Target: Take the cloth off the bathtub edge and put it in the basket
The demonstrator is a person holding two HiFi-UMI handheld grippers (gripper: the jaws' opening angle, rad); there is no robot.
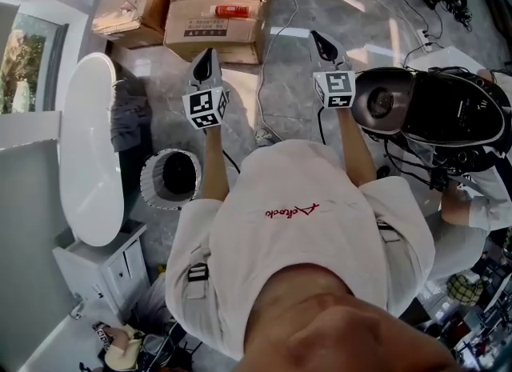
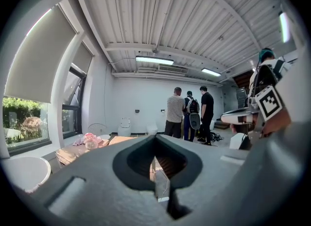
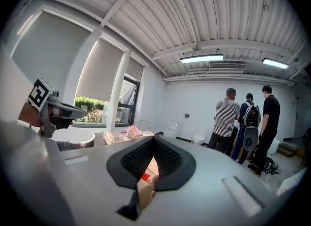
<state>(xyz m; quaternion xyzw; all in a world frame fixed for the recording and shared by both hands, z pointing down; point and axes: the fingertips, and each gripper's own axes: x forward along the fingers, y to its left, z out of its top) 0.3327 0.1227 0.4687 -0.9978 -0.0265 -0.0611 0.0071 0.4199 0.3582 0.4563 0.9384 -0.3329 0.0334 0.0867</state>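
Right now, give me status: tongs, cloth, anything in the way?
Left tongs shut, empty; right tongs shut, empty. Grey cloth on bathtub edge, untouched; basket on floor beside it. Boxes ahead, cable on floor; neither blocks the cloth.

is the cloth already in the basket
No, the grey cloth lies draped over the bathtub edge, outside the white basket standing on the floor beside it.

Cloth (image 1: 128,122) on bathtub edge (image 1: 90,162) at left, basket (image 1: 147,181) just beside it, boxes (image 1: 214,30) beyond
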